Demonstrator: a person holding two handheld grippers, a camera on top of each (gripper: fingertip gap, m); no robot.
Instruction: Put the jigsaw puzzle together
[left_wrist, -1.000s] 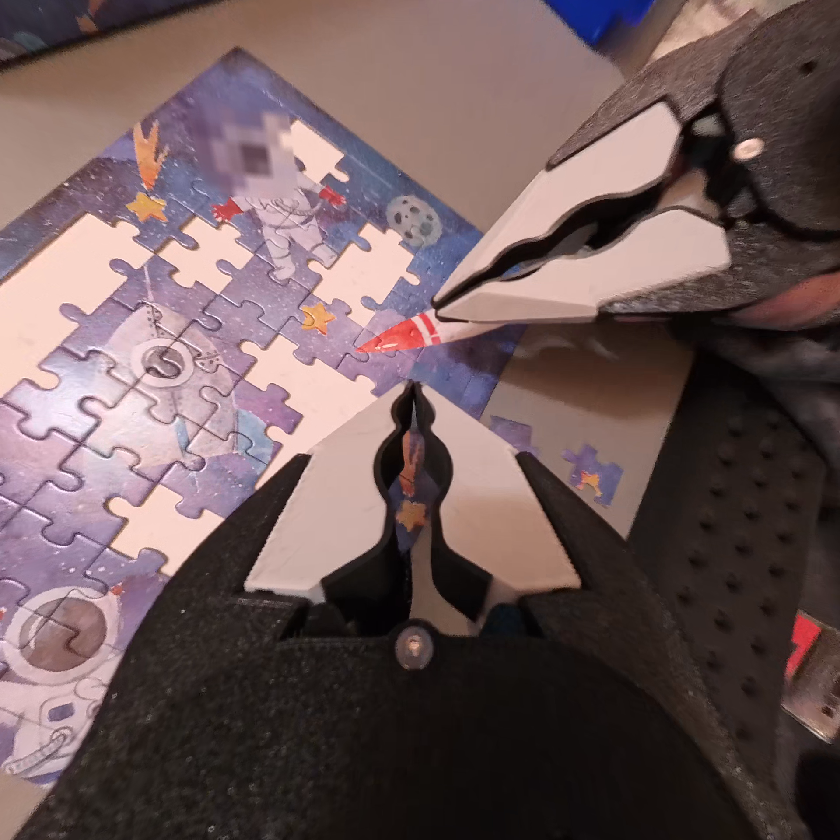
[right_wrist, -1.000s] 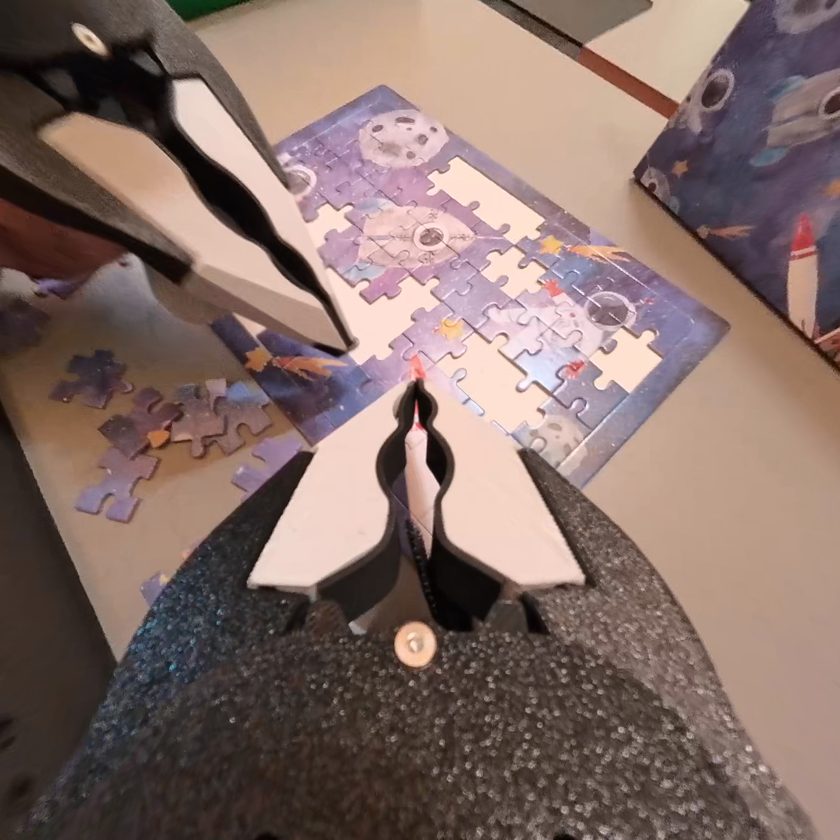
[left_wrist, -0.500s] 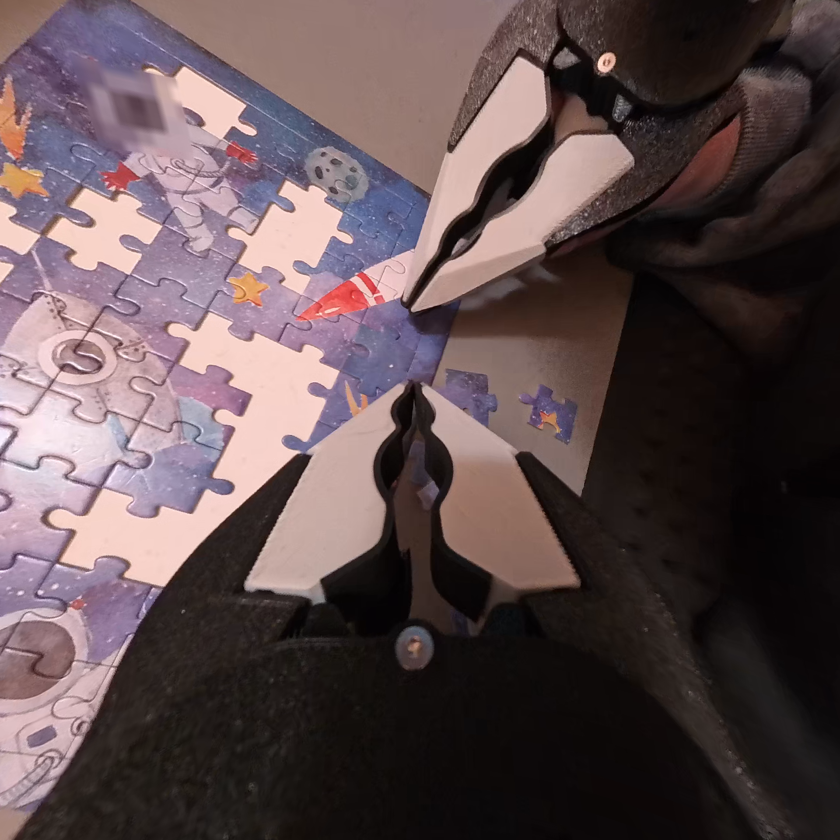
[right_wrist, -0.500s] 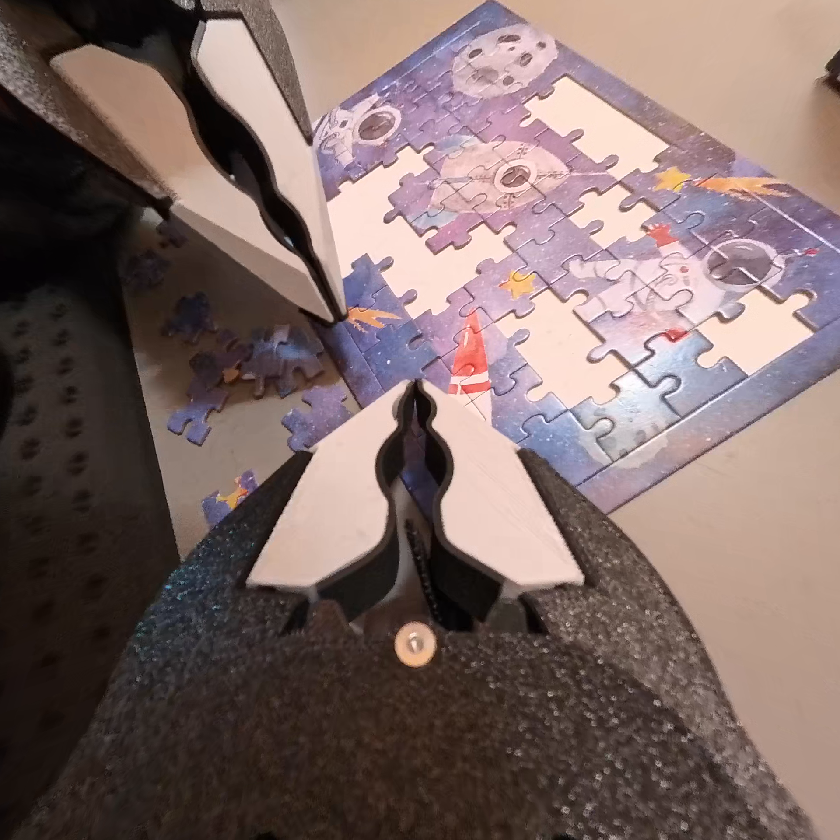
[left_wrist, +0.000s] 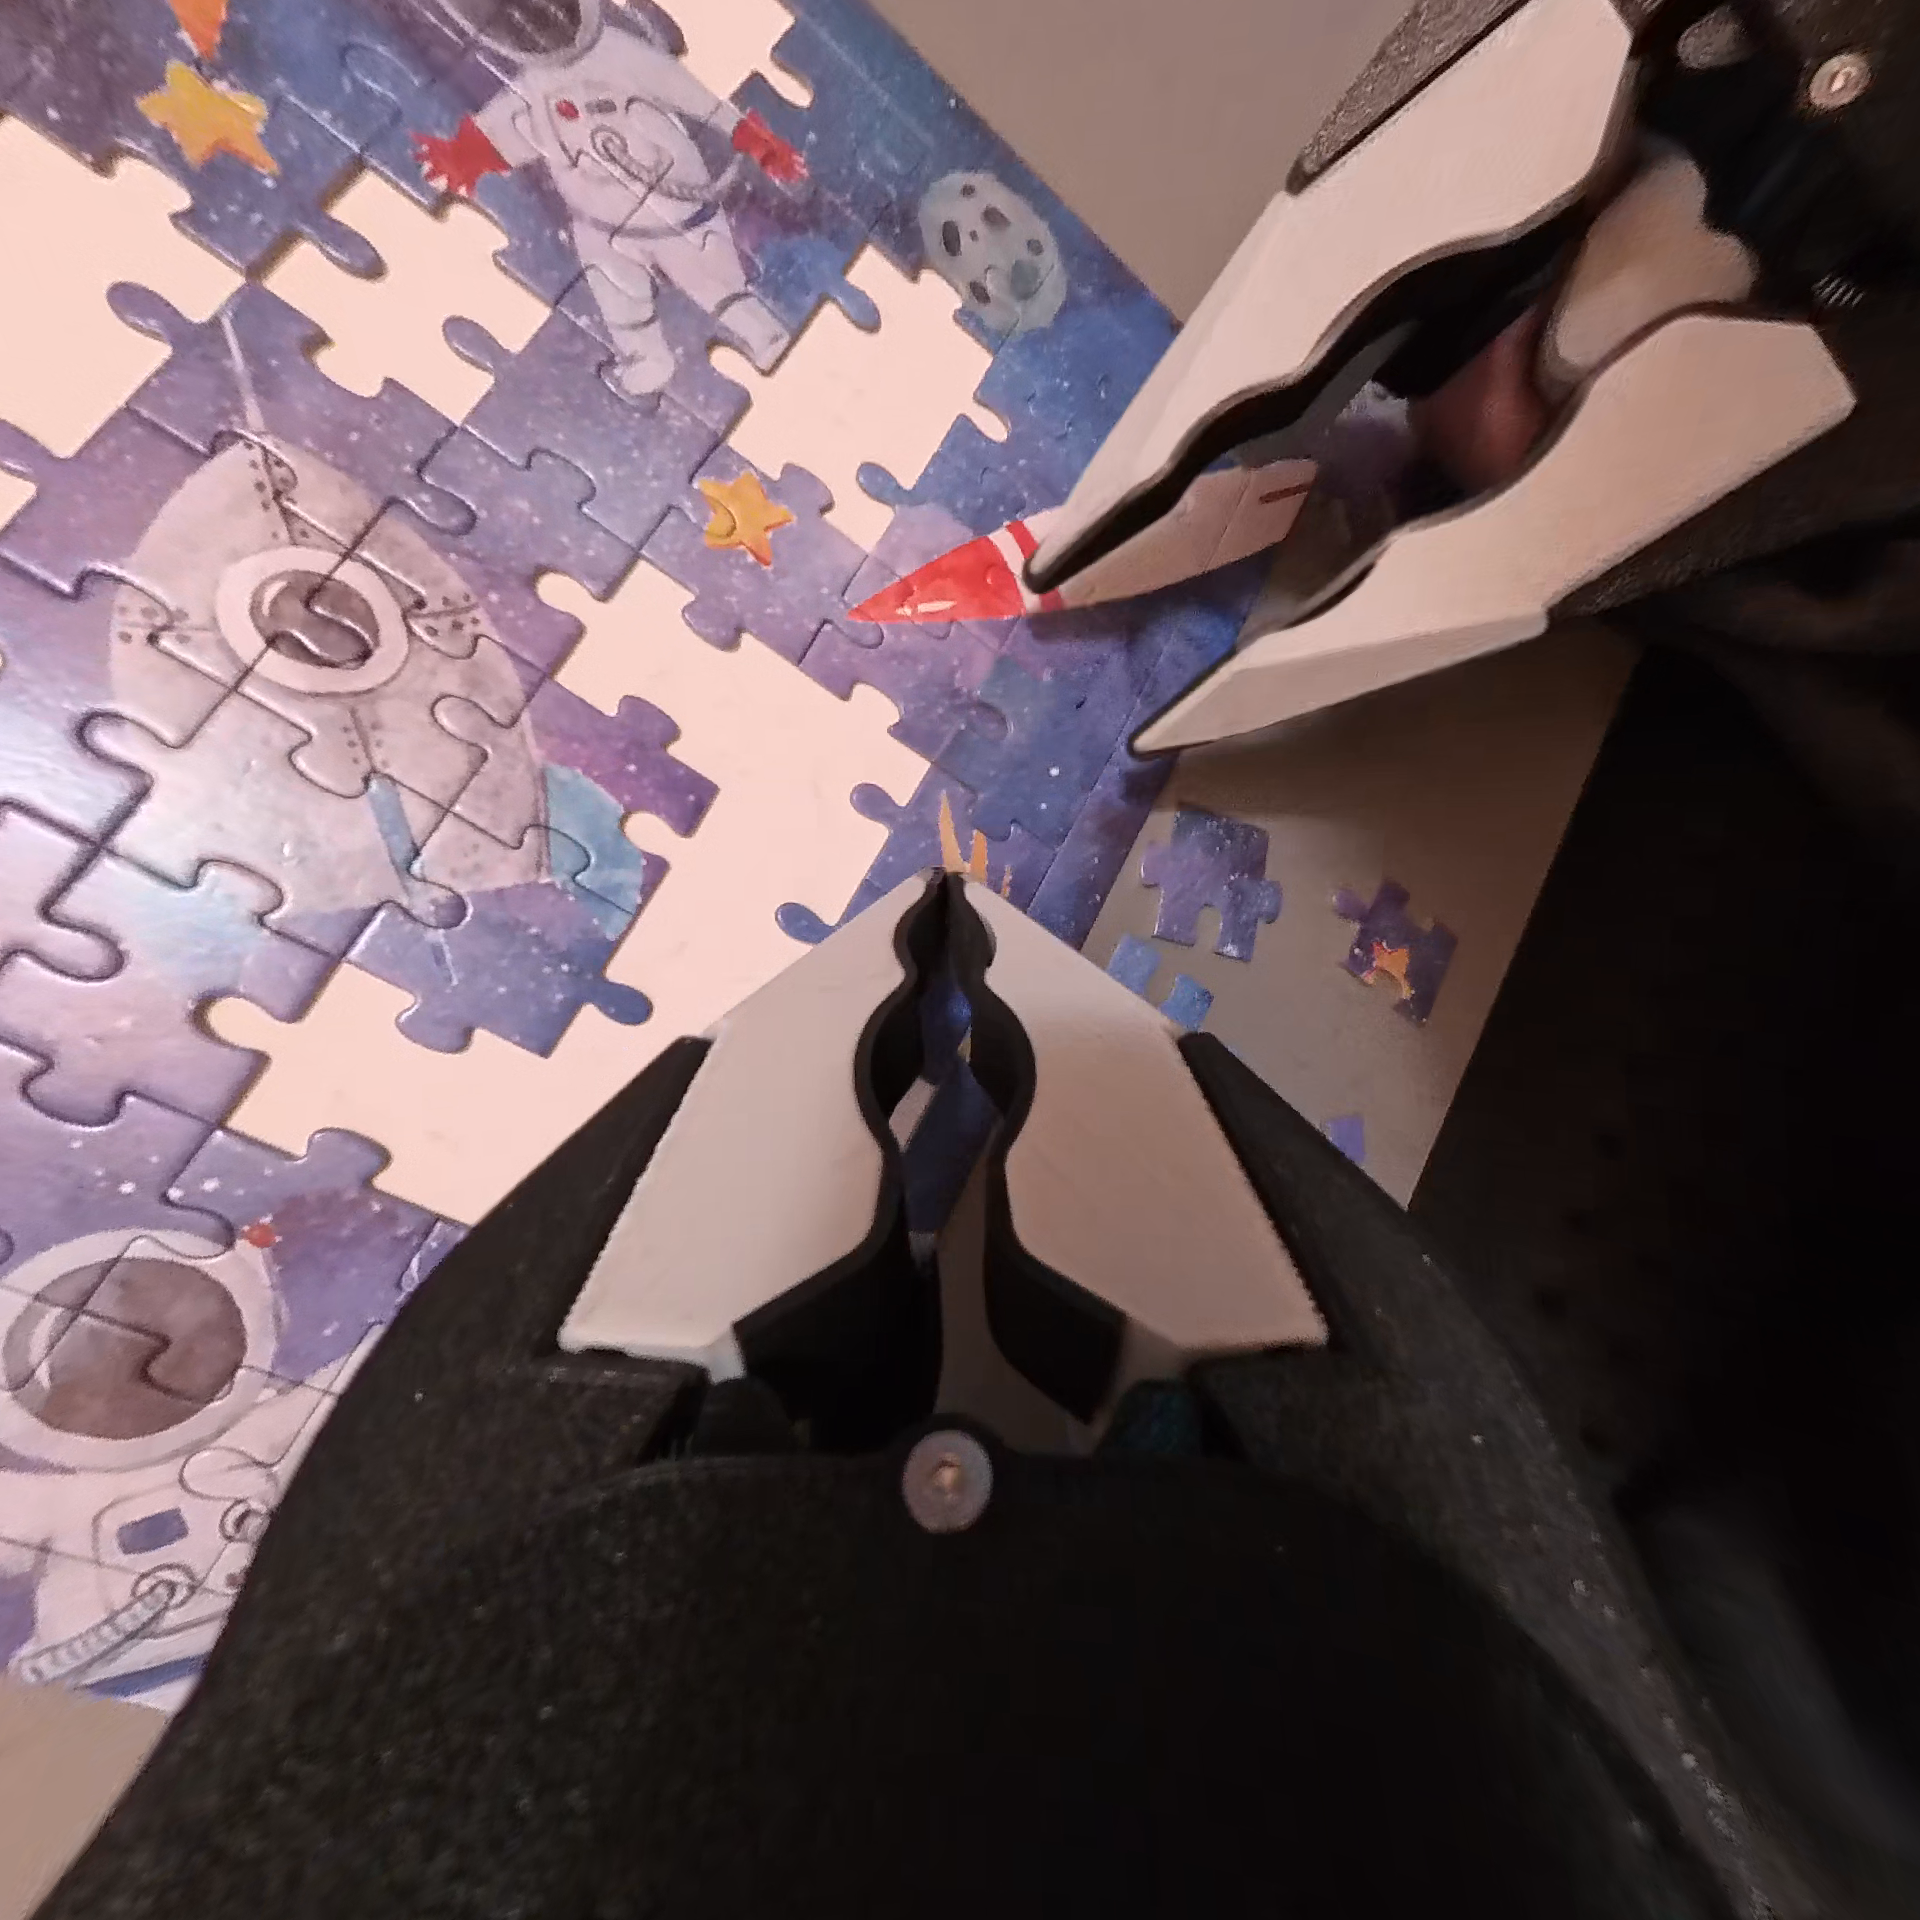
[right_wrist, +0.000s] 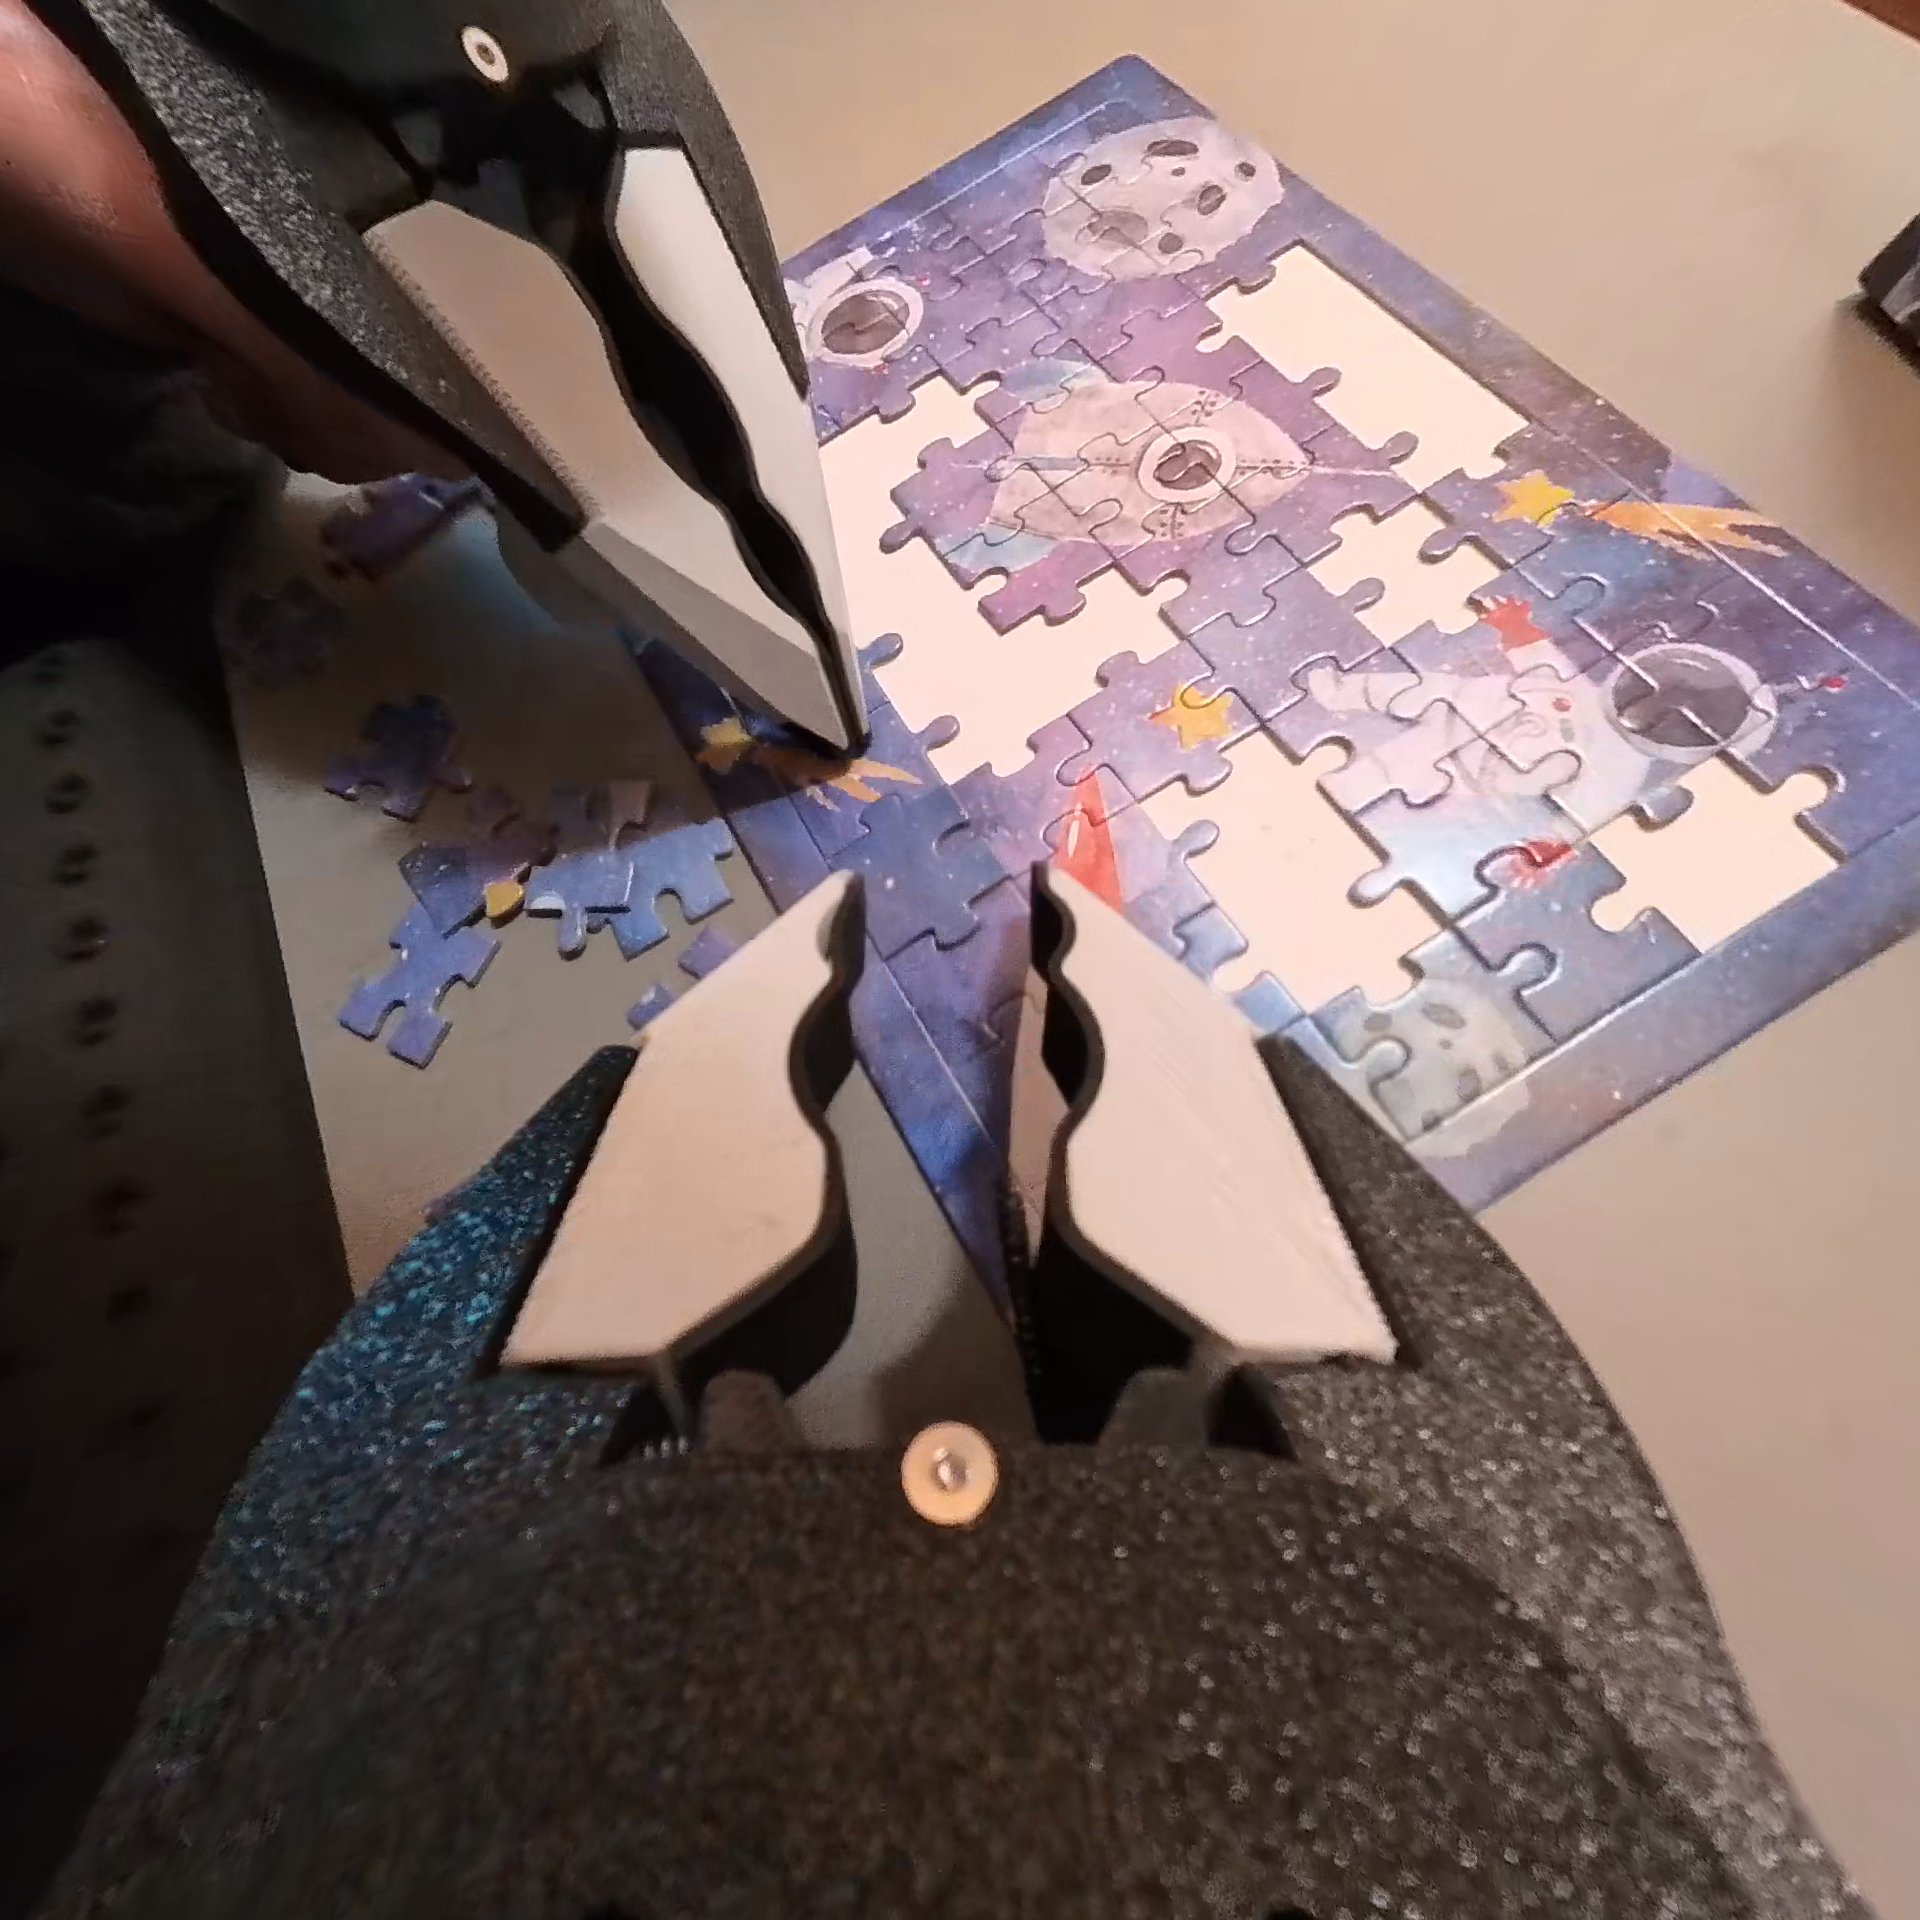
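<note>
The space jigsaw (left_wrist: 748, 727) lies flat on the beige table, partly filled, with several white gaps; it also shows in the right wrist view (right_wrist: 1714, 935). My right gripper (right_wrist: 945, 883) is open and low over the rocket piece (right_wrist: 1091, 842), which lies in the puzzle near its front edge. In the left wrist view the right gripper (left_wrist: 1091, 655) straddles the rocket's white body behind the red nose (left_wrist: 945, 592). My left gripper (left_wrist: 940, 878) is shut on a blue piece with an orange comet (right_wrist: 727, 743). Its tip (right_wrist: 847, 732) touches the puzzle's near corner.
Several loose blue pieces (right_wrist: 561, 883) lie on the table beside the puzzle's short edge; two of them show in the left wrist view (left_wrist: 1216, 883). A dark dotted mat (right_wrist: 104, 935) borders the table there. A dark object (right_wrist: 1891, 281) sits at the far right edge. My right fingertips sit around 5 centimeters from my left ones.
My right gripper has opened and let go of the rocket piece, which now lies in the puzzle. My left gripper has come down with its comet piece to the puzzle's corner.
</note>
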